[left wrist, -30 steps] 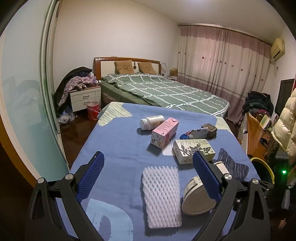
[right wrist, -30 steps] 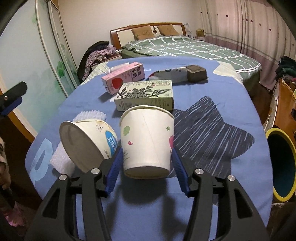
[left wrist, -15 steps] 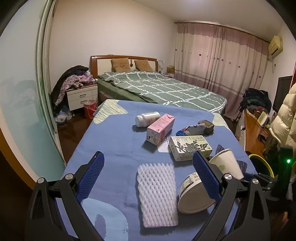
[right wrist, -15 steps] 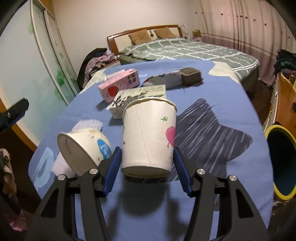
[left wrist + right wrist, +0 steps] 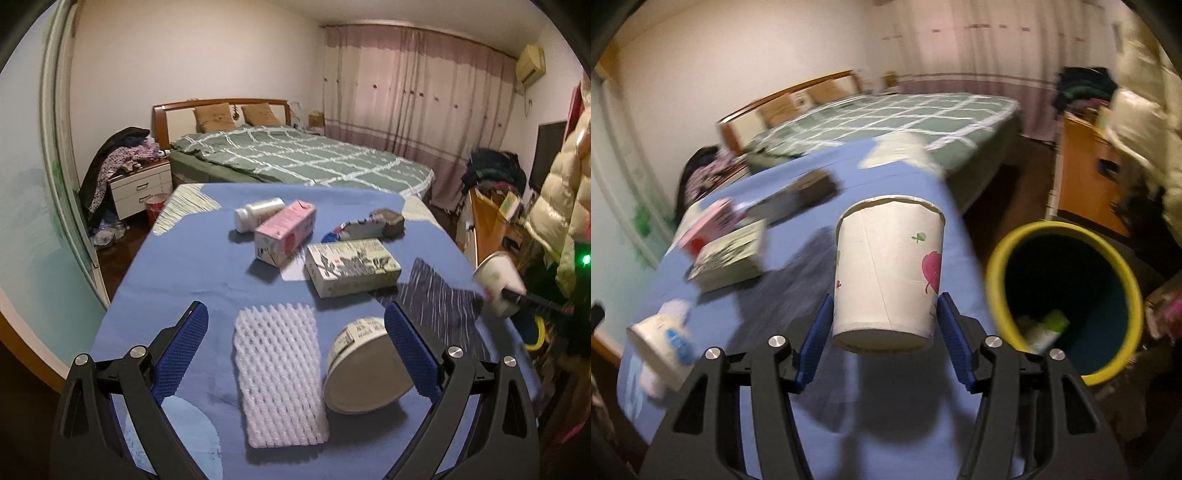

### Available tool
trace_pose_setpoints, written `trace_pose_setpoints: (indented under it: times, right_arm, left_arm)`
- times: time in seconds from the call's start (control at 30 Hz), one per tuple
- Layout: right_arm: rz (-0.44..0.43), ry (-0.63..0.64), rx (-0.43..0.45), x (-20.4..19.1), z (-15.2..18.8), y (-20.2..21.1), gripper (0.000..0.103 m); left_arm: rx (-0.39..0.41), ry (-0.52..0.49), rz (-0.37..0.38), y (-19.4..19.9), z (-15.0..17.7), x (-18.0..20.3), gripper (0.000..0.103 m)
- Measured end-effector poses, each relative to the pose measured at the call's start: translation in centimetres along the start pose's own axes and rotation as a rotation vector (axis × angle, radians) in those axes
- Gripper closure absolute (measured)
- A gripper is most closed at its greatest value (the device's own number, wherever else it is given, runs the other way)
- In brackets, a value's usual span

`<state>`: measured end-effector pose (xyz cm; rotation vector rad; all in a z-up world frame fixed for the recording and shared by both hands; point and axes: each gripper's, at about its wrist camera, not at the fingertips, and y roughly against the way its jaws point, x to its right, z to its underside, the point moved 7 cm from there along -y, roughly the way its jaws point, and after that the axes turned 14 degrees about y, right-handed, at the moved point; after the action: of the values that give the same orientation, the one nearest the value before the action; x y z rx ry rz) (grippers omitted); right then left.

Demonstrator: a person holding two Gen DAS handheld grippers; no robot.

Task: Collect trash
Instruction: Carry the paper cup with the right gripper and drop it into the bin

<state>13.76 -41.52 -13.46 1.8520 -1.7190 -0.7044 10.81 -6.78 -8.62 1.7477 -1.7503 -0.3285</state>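
Now | right claw (image 5: 884, 328) grasps white paper cup (image 5: 888, 269), pink heart print | left claw (image 5: 295, 347) released | bin (image 5: 1063, 302) probably near

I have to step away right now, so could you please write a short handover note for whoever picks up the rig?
Right hand-held gripper: shut on the paper cup, held off the table near the yellow-rimmed bin.
Left hand-held gripper: open, holding nothing, above the foam net and the tipped white tub.
Done: the bin already holds some trash.
Left: drop the cup, then clear the foam net, tub, green-printed box, pink carton, white bottle and the dark wrapper from the blue table.
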Motion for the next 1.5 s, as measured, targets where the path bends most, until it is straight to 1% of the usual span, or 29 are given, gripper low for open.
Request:
trace_pose_setpoints:
  times: [0.1,0.23,0.43,0.53,0.73,0.87,0.9,0.97,1.07,1.17,1.27,1.3,1.33,1.43,1.5]
  right_arm:
    - [0.064,-0.052,0.007,3.5,0.4,0.4,0.047]
    - [0.124,-0.110,0.002,6.9,1.1,0.4,0.047]
    - [0.183,-0.162,-0.039,10.8,2.6,-0.7,0.047]
    - [0.209,-0.179,-0.071,12.2,3.3,-1.9,0.047]
    - [0.266,-0.190,-0.123,14.2,4.4,-3.8,0.047]
    - [0.308,-0.189,-0.156,15.0,4.7,-4.7,0.046]
    - [0.313,-0.192,-0.157,15.2,4.7,-4.8,0.046]
    - [0.319,-0.196,-0.156,15.4,4.7,-4.8,0.038]
    - [0.325,-0.198,-0.150,15.3,4.7,-4.7,0.038]
    - [0.325,-0.195,-0.144,15.1,4.6,-4.5,0.038]
    - [0.321,-0.190,-0.137,14.6,4.4,-4.3,0.038]
    - [0.318,-0.189,-0.135,14.5,4.3,-4.2,0.038]
    - [0.316,-0.187,-0.133,14.3,4.2,-4.2,0.038]
    - [0.305,-0.180,-0.124,13.9,3.9,-4.0,0.038]
    - [0.302,-0.175,-0.116,13.6,3.7,-3.8,0.038]
  left_arm:
    - [-0.029,-0.025,0.004,-0.8,0.7,0.6,0.008]
    - [-0.063,-0.046,-0.004,-2.2,1.5,1.1,0.008]
    - [-0.116,-0.061,-0.020,-4.9,2.2,1.4,0.008]
    - [-0.119,-0.063,-0.028,-6.0,1.6,1.5,0.008]
    - [-0.129,-0.051,-0.031,-9.0,-0.7,1.9,0.008]
    - [-0.133,-0.035,-0.043,-10.6,-1.9,1.9,0.008]
    - [-0.130,-0.031,-0.043,-10.6,-2.2,1.8,0.008]
    - [-0.120,-0.024,-0.035,-10.1,-2.5,1.7,0.008]
    - [-0.122,-0.023,-0.024,-9.1,-2.1,1.4,0.008]
    - [-0.131,-0.024,0.003,-7.6,-1.2,1.3,0.008]
    - [-0.152,-0.011,0.062,-6.0,0.2,1.9,0.008]
    - [-0.172,-0.016,0.096,-5.5,1.1,2.5,0.008]
    - [-0.182,-0.022,0.105,-5.3,1.7,2.8,0.008]
    - [-0.215,-0.046,0.106,-5.7,3.6,3.8,0.008]
    - [-0.246,-0.054,0.081,-6.8,4.7,4.0,0.008]
